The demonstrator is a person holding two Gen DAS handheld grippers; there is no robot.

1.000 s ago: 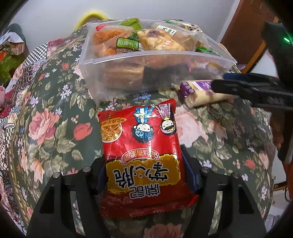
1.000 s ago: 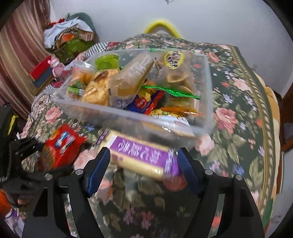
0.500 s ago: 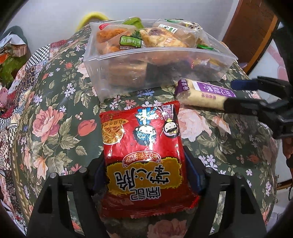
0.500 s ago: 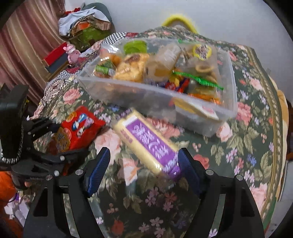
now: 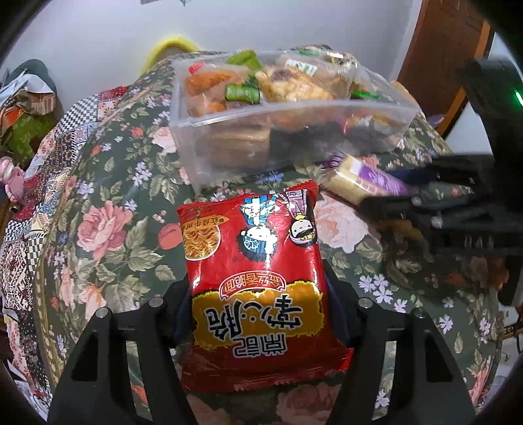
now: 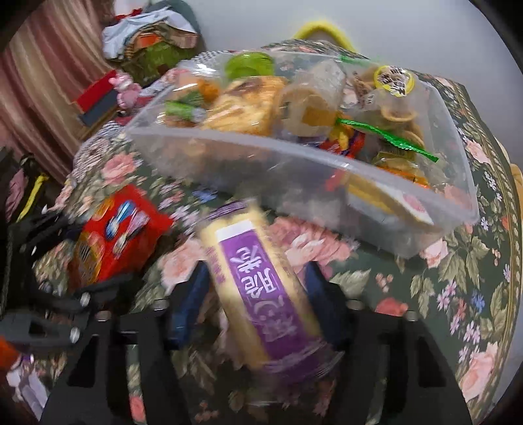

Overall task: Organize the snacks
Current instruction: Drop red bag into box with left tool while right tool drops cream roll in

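Note:
My left gripper is shut on a red noodle snack packet, held just above the floral tablecloth in front of a clear plastic bin full of snacks. My right gripper is shut on a long purple-and-yellow biscuit pack, held lengthwise between the blue pads. The bin lies just beyond it. The red packet shows at the left of the right wrist view, and the biscuit pack shows at the right of the left wrist view.
The floral tablecloth covers a round table. Piled clothes and bags sit beyond the table's far left edge. A wooden door stands at the right. A yellow chair back is behind the bin.
The right gripper has closed around the purple biscuit pack, which turned from crosswise to lengthwise between the fingers. The left gripper kept hold of the red packet and pulled back slightly.

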